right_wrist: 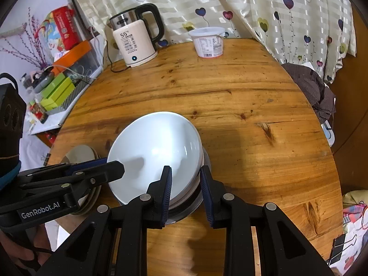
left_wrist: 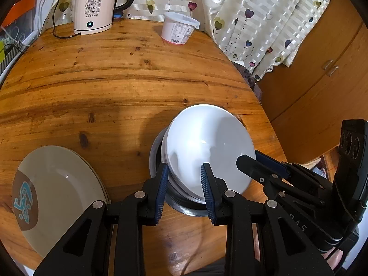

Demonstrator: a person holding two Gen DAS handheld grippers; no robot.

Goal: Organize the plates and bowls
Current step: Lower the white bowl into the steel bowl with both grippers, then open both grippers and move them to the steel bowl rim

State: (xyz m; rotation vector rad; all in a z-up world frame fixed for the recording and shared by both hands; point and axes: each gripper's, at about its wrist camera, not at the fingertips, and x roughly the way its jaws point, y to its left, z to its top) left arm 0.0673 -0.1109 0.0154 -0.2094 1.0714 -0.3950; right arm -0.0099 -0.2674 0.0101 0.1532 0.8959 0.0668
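Observation:
A stack of white bowls (left_wrist: 207, 142) (right_wrist: 151, 147) leans tilted inside a steel bowl (left_wrist: 156, 147) (right_wrist: 181, 215) on the round wooden table (left_wrist: 103, 80). My left gripper (left_wrist: 184, 179) (right_wrist: 110, 163) is shut on the near left rim of the stack, one pad inside the top bowl and one outside. My right gripper (right_wrist: 185, 181) (left_wrist: 249, 158) is shut on the stack's right rim in the same way, its outer pad close to the steel bowl's wall. A beige plate (left_wrist: 57, 195) (right_wrist: 80, 153) with a brown disc and blue motif lies to the left, on other plates.
A cream electric kettle (left_wrist: 94, 7) (right_wrist: 135, 41) and a white lidded tub (left_wrist: 178, 28) (right_wrist: 209, 42) stand at the far edge before a heart-print curtain. A wooden cupboard (left_wrist: 322, 69) stands on the right. Cluttered boxes (right_wrist: 57, 87) lie beyond the left edge.

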